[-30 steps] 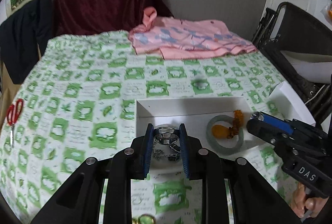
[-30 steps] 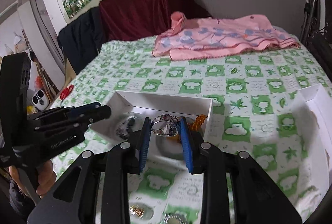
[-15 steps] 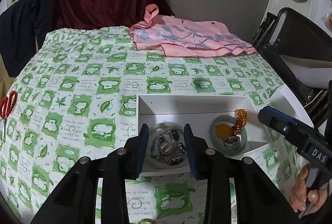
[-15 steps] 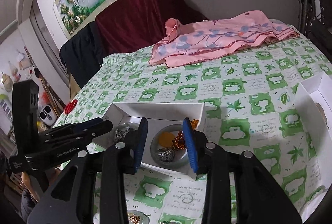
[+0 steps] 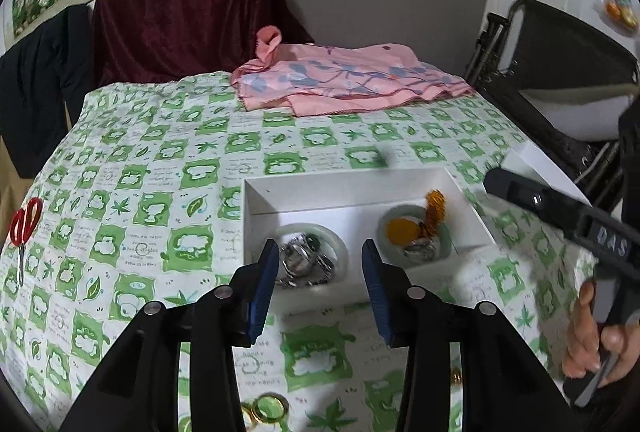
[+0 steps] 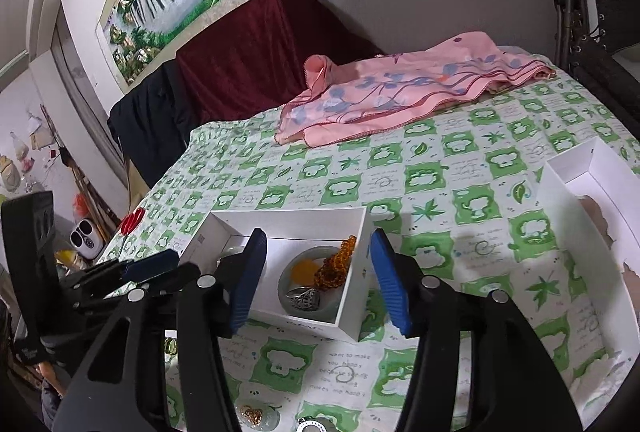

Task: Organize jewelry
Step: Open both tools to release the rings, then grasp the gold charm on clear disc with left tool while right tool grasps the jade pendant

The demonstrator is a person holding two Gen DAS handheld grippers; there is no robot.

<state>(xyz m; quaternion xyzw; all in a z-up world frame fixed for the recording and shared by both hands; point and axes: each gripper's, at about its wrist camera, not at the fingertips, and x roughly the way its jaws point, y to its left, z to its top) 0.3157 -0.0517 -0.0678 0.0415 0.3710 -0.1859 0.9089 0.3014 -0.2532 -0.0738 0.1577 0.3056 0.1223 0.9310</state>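
Behind both empty, just-opening hand-held grippers (image 5: pixel 318 264) (image 6: pixel 318 264), the white box's (image 5: pixel 344 188) silver jewelry (image 5: pixel 304 264) lies partly hidden.

1. The left gripper (image 5: pixel 319 272) is pointing downward; its jaws have just been opening, gripping nothing.
2. The right gripper (image 6: pixel 318 280) is likewise standing apart, jaws just opening, empty.

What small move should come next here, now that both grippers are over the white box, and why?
Probably draw the left gripper back toward the gold rings on the cloth in front of the white box. Both sets of jaws have just been opening and hold nothing; the chain piece and silver ring already lie in the box, while the right gripper is empty too.
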